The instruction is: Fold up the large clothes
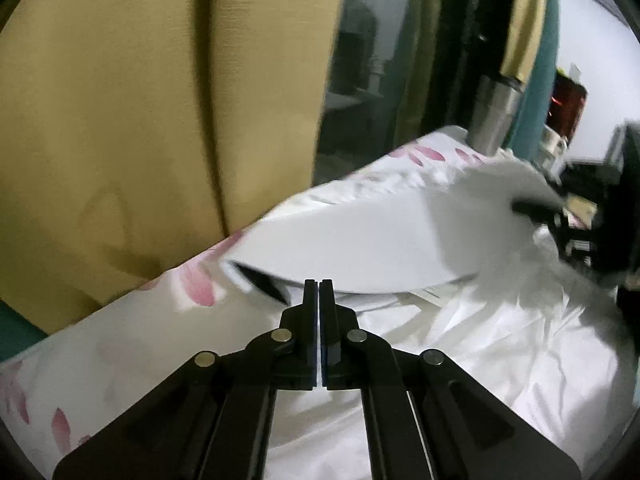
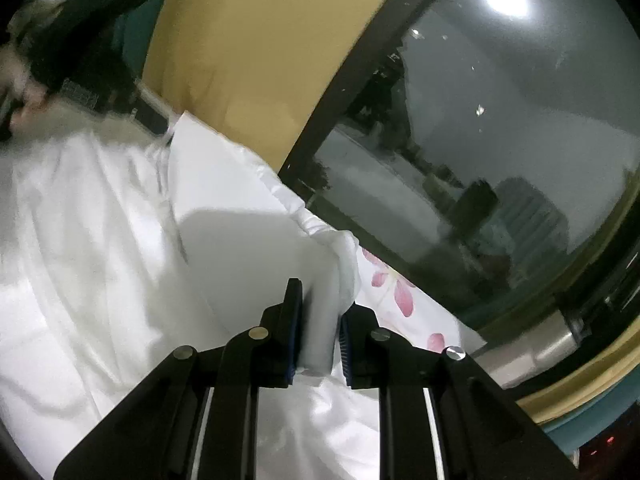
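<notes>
A large white garment (image 1: 380, 236) is held stretched above a bed; more of its crumpled cloth lies below (image 1: 500, 344). My left gripper (image 1: 319, 285) is shut, its tips at the garment's near edge; I cannot tell if cloth is pinched. The other gripper (image 1: 536, 208) shows at the far right, holding the cloth. In the right wrist view my right gripper (image 2: 320, 312) is shut on a thick folded edge of the white garment (image 2: 240, 232), which stretches away to the left gripper (image 2: 148, 112) at upper left.
The bed has a white sheet with pink petals (image 1: 120, 340) (image 2: 404, 300). Yellow curtains (image 1: 160, 100) and a dark window (image 2: 500, 152) stand behind the bed. Dark clutter (image 1: 600, 200) sits at the right.
</notes>
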The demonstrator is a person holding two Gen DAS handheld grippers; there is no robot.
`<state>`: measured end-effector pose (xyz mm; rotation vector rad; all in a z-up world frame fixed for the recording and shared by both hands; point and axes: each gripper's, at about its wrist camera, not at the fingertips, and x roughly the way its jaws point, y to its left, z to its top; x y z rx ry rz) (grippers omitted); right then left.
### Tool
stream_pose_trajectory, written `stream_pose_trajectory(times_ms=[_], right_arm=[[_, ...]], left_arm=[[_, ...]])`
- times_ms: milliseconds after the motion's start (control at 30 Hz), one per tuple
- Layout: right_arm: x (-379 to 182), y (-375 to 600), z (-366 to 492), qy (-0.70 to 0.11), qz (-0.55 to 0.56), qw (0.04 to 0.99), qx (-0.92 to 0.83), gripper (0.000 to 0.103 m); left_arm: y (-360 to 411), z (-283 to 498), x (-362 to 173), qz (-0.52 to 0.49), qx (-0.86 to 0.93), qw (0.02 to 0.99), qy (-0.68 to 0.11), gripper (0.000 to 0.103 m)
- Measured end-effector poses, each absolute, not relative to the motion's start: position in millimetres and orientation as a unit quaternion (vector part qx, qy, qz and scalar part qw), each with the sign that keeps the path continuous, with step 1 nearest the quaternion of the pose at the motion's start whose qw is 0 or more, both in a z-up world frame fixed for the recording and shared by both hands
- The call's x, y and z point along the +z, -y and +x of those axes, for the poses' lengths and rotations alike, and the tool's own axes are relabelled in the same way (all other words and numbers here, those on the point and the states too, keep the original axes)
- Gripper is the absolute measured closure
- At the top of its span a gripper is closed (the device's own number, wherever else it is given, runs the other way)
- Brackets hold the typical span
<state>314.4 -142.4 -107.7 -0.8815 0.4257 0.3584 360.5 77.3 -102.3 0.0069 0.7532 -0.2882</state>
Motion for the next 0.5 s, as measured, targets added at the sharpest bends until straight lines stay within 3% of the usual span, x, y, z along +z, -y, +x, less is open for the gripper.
stream_pose_trajectory(times_ms=[33, 67, 100, 400, 433, 500], right_arm=[[-107, 143, 313, -0.202, -0.423, 0.866, 0.171, 0.086], [-107, 145, 311, -0.2, -0.423, 0.867, 0.173, 0.086], [-106, 147, 311, -0.199, -0.422, 0.867, 0.175, 0.086], [-94, 164, 340, -0.268, -0.327, 0.878, 0.226, 0.086], [-93, 168, 345, -0.282, -0.309, 0.877, 0.235, 0.086], [-92, 178, 362, -0.328, -0.262, 0.87, 0.259, 0.082]], left_arm=[[-82, 362, -98, -0.004, -0.136, 0.922, -0.363, 0.073], [-87, 363, -96, -0.009, -0.135, 0.923, -0.361, 0.038], [-89, 366, -94, -0.015, -0.135, 0.923, -0.359, 0.027], [-84, 426, -126, -0.011, -0.156, 0.889, -0.431, 0.025], [-84, 429, -129, -0.024, -0.172, 0.884, -0.435, 0.026], [-80, 431, -133, -0.031, -0.199, 0.878, -0.434, 0.04]])
